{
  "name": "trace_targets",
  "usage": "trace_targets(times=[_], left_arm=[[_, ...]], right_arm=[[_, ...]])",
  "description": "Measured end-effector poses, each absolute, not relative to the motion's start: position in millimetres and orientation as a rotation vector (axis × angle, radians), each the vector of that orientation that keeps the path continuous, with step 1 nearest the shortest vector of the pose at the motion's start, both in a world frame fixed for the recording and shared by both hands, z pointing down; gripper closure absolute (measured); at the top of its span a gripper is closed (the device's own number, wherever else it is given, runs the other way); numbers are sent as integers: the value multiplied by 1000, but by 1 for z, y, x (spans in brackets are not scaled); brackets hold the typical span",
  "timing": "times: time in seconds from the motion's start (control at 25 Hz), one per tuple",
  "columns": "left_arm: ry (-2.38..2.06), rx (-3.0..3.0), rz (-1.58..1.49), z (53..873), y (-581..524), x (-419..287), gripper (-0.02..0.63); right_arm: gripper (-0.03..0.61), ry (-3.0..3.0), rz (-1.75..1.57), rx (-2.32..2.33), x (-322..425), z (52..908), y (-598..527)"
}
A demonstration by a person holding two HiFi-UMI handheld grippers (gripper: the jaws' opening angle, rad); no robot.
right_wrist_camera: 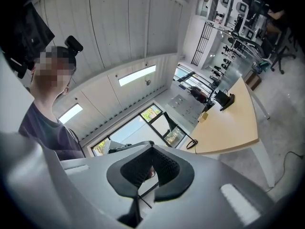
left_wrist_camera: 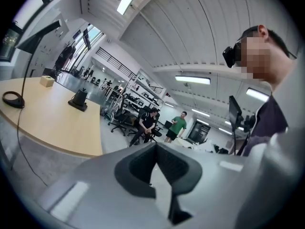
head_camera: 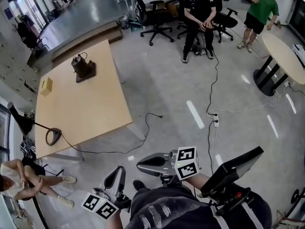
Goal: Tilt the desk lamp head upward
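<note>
The black desk lamp stands at the near-left corner of a light wooden table (head_camera: 90, 104). Its ring-shaped base (head_camera: 53, 136) lies on the tabletop, and its head (head_camera: 15, 114) hangs out past the left edge. The left gripper view shows the lamp head (left_wrist_camera: 42, 34) high above the ring base (left_wrist_camera: 13, 99). In the right gripper view the lamp (right_wrist_camera: 183, 132) is small and far off. My left gripper (head_camera: 116, 171) and right gripper (head_camera: 141, 165) are held close to my body, well short of the table. Both are shut with nothing between the jaws.
A dark device on a black base (head_camera: 83, 68) and a small box (head_camera: 46, 86) sit on the table. The lamp's cable (head_camera: 143, 128) trails over the floor. People are nearby: a seated person (head_camera: 198, 13), a standing one (head_camera: 259, 8), another (head_camera: 19, 178) at lower left. A round table (head_camera: 286, 56) stands at right.
</note>
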State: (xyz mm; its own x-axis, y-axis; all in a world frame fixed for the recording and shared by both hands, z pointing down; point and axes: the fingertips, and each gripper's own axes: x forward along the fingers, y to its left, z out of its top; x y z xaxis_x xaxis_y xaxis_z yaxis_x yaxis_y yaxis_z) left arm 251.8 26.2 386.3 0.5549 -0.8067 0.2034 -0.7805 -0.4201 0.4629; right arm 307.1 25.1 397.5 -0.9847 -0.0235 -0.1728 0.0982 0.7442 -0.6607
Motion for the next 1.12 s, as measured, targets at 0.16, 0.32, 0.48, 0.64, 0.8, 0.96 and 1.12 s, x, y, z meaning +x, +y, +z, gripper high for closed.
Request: trace_targets(times=[0.16,0.32,0.48,0.64,0.8,0.96,1.12], left_arm=[[-1235,2310,-68,389,14,252,609],[-1197,2329,-100,390,9,241,609],[-1169,2342,-151,388,11,216,609],[-1195,2314,-191,392,17,163,609],[-1212,2303,-240,391,20,104,609],[-1217,2309,-287,383,25,58,609],[-1223,2318,-307,378,30,18,609]], right_arm=[[580,2814,-1014,46,306,398,26],[580,2877,-960,22,293,397,28],[580,2905,-966,7,265,395,31],[578,2950,-969,29,212,394,38],[578,3005,-942,86,148,388,45],[578,3020,-930,114,96,377,52],[578,3046,-917,101,58,376,58]])
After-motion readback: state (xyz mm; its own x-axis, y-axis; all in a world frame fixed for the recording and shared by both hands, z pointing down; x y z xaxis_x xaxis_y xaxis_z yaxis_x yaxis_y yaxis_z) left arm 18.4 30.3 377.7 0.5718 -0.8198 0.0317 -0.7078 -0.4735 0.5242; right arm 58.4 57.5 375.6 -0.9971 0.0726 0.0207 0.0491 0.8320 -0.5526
